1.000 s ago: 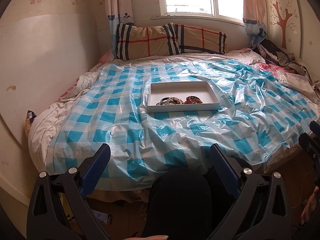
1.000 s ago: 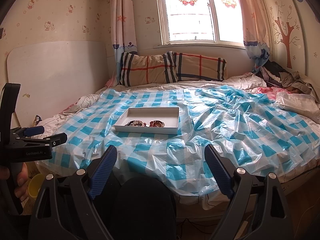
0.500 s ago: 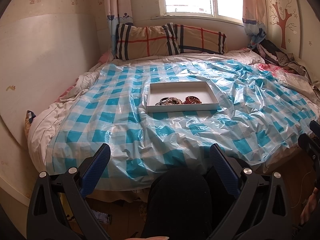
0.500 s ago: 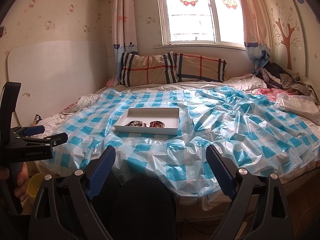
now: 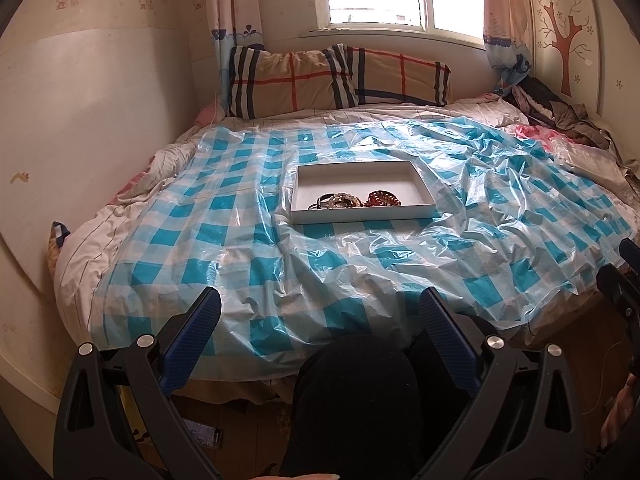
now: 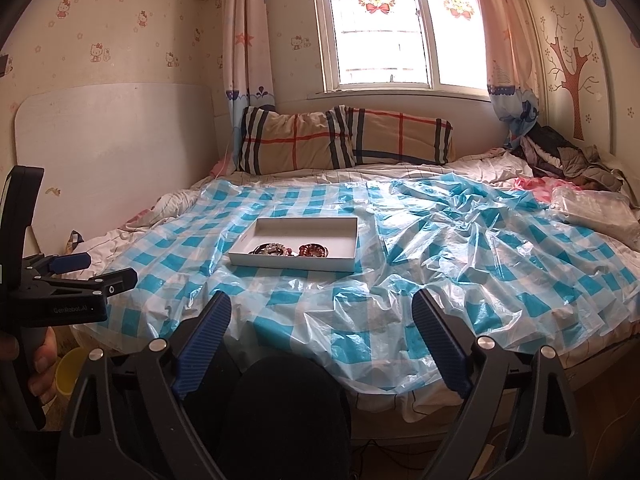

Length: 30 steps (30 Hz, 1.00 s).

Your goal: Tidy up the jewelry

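Observation:
A shallow white tray [image 5: 360, 178] lies in the middle of the bed on a blue-and-white checked plastic sheet [image 5: 280, 264]. Inside, near its front wall, lie a dark and pale beaded bracelet pile [image 5: 338, 201] and a reddish-brown beaded bracelet [image 5: 382, 198]. The same tray [image 6: 296, 232] and jewelry [image 6: 292, 249] show in the right wrist view. My left gripper [image 5: 320, 314] is open and empty, well short of the tray at the bed's near edge. My right gripper [image 6: 322, 310] is open and empty, also short of the tray.
Two plaid pillows [image 5: 340, 78] lie at the head of the bed under a window. Clothes [image 6: 560, 156] are piled at the far right. A white board [image 6: 108, 152] leans on the left wall. A yellow cup [image 6: 72, 370] sits on the floor.
Both views have shifted slightly; the grippers have edged a little toward the bed. Both stay open and empty.

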Each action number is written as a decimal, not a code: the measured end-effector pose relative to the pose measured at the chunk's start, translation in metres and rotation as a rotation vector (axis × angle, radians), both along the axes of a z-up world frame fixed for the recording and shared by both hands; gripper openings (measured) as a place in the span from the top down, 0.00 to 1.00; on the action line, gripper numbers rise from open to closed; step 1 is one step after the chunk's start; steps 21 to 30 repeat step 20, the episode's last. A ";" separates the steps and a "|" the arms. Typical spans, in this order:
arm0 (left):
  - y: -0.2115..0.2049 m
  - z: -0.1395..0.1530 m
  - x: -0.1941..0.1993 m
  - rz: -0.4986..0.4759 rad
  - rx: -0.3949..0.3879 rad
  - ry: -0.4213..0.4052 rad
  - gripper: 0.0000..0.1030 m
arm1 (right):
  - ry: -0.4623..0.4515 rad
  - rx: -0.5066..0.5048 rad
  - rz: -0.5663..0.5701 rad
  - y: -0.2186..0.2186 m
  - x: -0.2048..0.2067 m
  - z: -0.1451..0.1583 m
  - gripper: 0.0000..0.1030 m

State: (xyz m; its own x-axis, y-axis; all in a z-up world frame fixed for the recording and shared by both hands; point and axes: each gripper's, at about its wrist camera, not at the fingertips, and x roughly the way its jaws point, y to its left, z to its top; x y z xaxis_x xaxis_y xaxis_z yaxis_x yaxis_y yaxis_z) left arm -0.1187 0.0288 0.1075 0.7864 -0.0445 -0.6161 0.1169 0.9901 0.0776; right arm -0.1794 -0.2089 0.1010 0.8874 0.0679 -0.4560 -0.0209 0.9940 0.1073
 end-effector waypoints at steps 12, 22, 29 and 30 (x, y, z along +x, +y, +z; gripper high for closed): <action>0.000 -0.006 0.004 -0.005 0.015 0.004 0.08 | 0.007 0.003 -0.001 -0.001 0.002 -0.001 0.14; 0.001 -0.010 0.008 -0.009 -0.003 0.029 0.08 | 0.005 0.004 -0.003 -0.002 0.003 -0.002 0.14; 0.001 -0.010 0.008 -0.009 -0.003 0.029 0.08 | 0.005 0.004 -0.003 -0.002 0.003 -0.002 0.14; 0.001 -0.010 0.008 -0.009 -0.003 0.029 0.08 | 0.005 0.004 -0.003 -0.002 0.003 -0.002 0.14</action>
